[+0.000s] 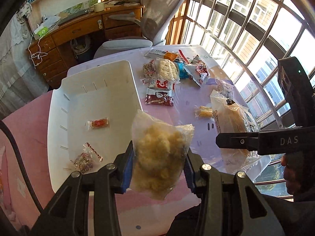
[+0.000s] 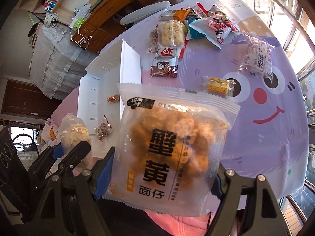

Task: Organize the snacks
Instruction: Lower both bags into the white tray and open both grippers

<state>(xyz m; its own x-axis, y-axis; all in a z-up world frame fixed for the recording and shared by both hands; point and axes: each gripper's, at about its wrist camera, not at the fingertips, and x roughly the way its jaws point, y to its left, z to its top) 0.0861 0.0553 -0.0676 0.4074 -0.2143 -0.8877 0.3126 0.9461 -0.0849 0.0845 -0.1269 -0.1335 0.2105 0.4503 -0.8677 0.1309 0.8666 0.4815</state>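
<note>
My left gripper (image 1: 159, 163) is shut on a clear bag of yellowish noodle snack (image 1: 157, 155), held above the near right edge of the white bin (image 1: 98, 74). The bin holds a small red candy (image 1: 98, 123) and a clear-wrapped nut snack (image 1: 86, 160). My right gripper (image 2: 163, 173) is shut on a larger clear noodle-snack packet with black Chinese lettering (image 2: 169, 147), held above the table; this packet shows in the left wrist view (image 1: 234, 122). The left gripper with its bag shows in the right wrist view (image 2: 72, 135).
Loose snacks lie on the purple cartoon tablecloth (image 2: 265, 137): a dark red packet (image 1: 159, 97), a rice cracker pack (image 1: 167, 71), a yellow wrapped sweet (image 2: 218, 85), a white labelled pack (image 2: 258, 56), several more at the far edge. A grey chair (image 1: 157, 19) and wooden desk stand behind.
</note>
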